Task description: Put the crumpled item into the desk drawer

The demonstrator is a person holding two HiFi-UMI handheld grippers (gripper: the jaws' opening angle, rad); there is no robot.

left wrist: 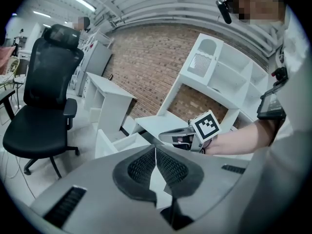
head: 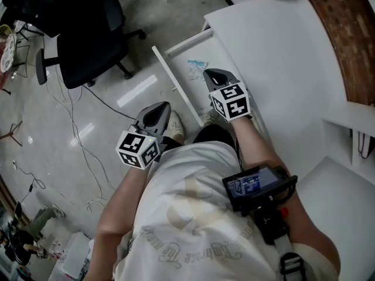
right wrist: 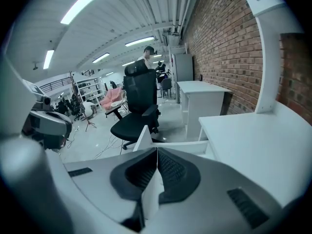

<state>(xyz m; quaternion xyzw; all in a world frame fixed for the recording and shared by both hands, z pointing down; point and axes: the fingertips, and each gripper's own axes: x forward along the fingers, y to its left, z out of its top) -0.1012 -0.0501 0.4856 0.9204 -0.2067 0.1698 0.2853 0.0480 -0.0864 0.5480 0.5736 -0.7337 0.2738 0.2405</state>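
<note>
Head view: left gripper (head: 159, 111) at centre frame, jaws pressed together, nothing between. right gripper (head: 212, 75) up and to the right of it, jaws closed too, empty, tip over open drawer (head: 176, 85). crumpled item (head: 197, 69), pale blue-white, lies inside drawer at centre top, just left of right gripper's tip, not held. White desk (head: 275, 51) fills upper right. Black office chair (head: 88, 40) upper left.

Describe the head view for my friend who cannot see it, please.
Seen from above, a person holds the left gripper and the right gripper, both shut and empty, beside a white desk whose drawer stands open, a pale blue-marked item lying inside. A black office chair stands nearby.
</note>
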